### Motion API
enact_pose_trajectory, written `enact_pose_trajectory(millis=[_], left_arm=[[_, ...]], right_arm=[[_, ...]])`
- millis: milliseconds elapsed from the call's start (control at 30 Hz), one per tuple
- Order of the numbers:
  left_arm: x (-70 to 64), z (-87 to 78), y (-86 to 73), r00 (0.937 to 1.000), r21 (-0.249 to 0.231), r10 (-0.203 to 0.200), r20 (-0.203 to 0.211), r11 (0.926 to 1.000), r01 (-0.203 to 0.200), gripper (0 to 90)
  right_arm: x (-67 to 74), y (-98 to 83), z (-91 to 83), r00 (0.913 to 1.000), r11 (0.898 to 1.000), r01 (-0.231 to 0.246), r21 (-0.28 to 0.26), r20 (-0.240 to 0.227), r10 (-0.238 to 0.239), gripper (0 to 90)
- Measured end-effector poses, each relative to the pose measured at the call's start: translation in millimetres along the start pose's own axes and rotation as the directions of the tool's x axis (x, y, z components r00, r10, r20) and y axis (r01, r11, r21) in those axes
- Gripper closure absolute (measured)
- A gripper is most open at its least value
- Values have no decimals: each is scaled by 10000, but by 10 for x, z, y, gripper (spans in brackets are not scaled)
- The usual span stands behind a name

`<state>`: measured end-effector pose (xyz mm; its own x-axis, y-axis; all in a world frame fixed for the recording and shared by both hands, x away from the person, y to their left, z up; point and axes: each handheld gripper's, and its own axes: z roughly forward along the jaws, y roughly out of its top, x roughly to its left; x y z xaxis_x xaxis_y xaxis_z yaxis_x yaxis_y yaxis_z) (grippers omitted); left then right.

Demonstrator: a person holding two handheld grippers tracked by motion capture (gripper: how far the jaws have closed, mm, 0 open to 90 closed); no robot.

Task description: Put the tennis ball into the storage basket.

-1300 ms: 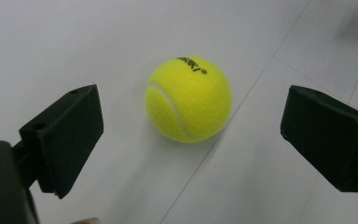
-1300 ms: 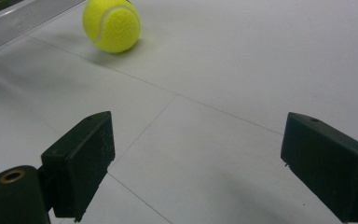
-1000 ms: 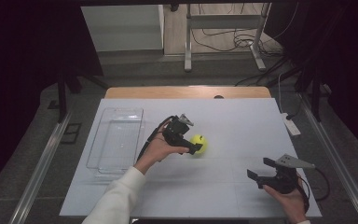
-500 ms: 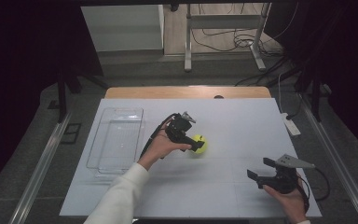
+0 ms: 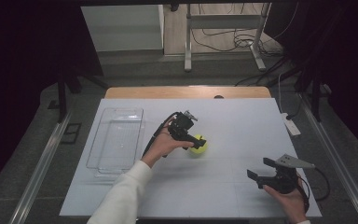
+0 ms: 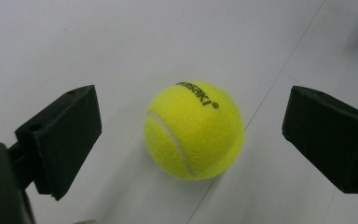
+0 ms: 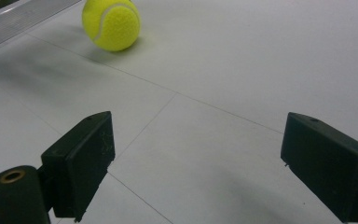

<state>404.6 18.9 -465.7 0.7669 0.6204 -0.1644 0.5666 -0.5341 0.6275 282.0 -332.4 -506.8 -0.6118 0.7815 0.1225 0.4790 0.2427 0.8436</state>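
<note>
Yellow tennis ball (image 6: pixel 193 131) on white table (image 5: pixel 233 186), between left gripper (image 6: pixel 191 135) jaws, just opened wider, untouched; right gripper (image 7: pixel 196 161) well apart, jaws spread, nothing between; clear tray (image 5: pixel 116 140) at table's left

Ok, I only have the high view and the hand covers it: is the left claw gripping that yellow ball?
Observer: No. The left claw has just been opening its jaws. The tennis ball sits between them on the table, with a clear gap on each side.
Operator: Anything on the ball to line up on?
Observer: Black printed lettering on its top, and a white seam curving down its left side.
Operator: And the right claw?
Observer: The right claw is open, with bare table between its jaws. In the right gripper view the ball lies well ahead.
</note>
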Motion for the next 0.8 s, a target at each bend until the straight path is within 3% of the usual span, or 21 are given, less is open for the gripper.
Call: enact_pose_trajectory(millis=[800], left_arm=[[72,277,-26,9995,695,-248,211,9973,233,45]], right_arm=[[-5,-6,1,10000,10000,3,28,-4,-3,102]])
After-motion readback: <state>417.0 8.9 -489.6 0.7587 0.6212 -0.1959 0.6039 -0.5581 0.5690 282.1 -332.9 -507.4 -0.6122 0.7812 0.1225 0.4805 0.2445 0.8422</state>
